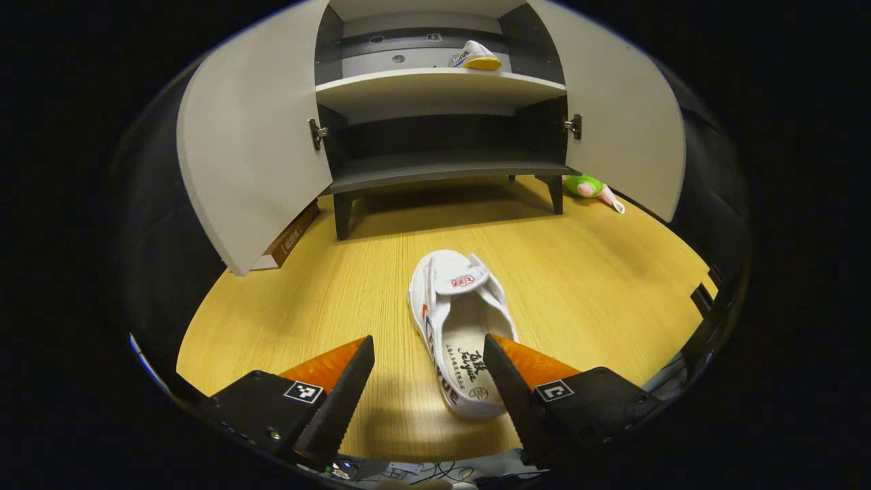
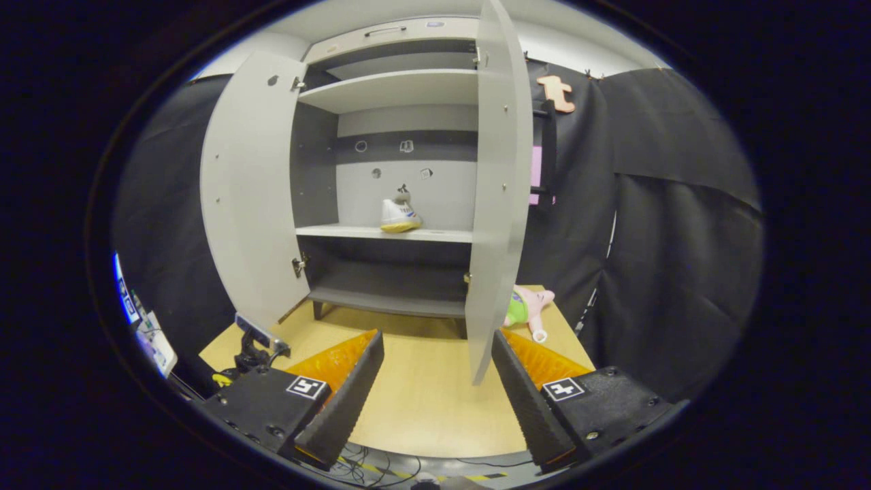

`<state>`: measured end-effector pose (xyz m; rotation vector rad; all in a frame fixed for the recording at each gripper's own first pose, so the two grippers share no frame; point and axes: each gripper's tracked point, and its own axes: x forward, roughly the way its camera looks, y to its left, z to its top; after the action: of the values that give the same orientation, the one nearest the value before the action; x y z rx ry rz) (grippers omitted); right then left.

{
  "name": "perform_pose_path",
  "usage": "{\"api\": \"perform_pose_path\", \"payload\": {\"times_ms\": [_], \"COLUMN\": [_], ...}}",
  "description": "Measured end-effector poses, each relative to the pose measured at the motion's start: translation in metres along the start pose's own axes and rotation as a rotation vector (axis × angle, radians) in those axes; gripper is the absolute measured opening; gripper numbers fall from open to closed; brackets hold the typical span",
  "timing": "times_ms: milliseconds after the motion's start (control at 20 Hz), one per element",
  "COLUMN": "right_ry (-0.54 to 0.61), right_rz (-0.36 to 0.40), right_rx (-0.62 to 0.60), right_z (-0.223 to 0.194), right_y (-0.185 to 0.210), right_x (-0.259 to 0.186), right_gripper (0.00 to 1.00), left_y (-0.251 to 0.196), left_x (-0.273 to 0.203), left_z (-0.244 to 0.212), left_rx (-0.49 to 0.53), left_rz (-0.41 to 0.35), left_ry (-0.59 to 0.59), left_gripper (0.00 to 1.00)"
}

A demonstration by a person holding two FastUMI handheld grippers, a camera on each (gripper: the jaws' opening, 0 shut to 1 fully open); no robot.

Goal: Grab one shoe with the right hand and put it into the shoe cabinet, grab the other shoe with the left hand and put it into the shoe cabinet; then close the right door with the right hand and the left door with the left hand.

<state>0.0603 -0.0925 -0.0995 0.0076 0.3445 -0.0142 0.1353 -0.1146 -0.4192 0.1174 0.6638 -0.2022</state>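
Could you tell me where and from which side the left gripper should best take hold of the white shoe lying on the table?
Probably the side wall at the heel end. The white shoe lies sole-down on the table, heel toward the left gripper and toe toward the cabinet. Its open jaws already straddle that wall, one finger over the opening, so come from above and behind, then close.

My left claw (image 1: pixel 429 381) and right claw (image 2: pixel 435 381) both have black blocky bodies with small screws, square black-and-white marker tags and serrated finger edges.
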Motion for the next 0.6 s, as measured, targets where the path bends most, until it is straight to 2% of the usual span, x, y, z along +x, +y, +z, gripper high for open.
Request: {"api": "perform_pose_path", "payload": {"times_ms": [200, 250, 400, 550, 600], "right_ry": [0.033, 0.038, 0.050, 0.047, 0.042], "right_rz": [0.028, 0.036, 0.043, 0.050, 0.052], "right_rx": [-0.006, -0.007, -0.007, -0.002, -0.001], "right_z": [-0.008, -0.009, -0.010, -0.006, -0.004], "right_y": [0.007, 0.009, 0.012, 0.014, 0.014], "right_x": [0.010, 0.012, 0.021, 0.023, 0.024], "right_gripper": [1.00, 1.00, 1.00, 1.00, 1.00], "left_y": [0.015, 0.018, 0.006, 0.007, 0.007], "left_x": [0.041, 0.051, 0.070, 0.071, 0.069], "left_z": [0.007, 0.010, 0.014, 0.016, 0.016], "left_rx": [-0.005, -0.007, -0.024, 0.000, 0.011], "left_rz": [0.035, 0.037, -0.024, 0.021, 0.022], "left_ry": [0.009, 0.013, 0.031, 0.042, 0.059], "left_gripper": [0.94, 0.89, 0.73, 0.19, 0.18]}}
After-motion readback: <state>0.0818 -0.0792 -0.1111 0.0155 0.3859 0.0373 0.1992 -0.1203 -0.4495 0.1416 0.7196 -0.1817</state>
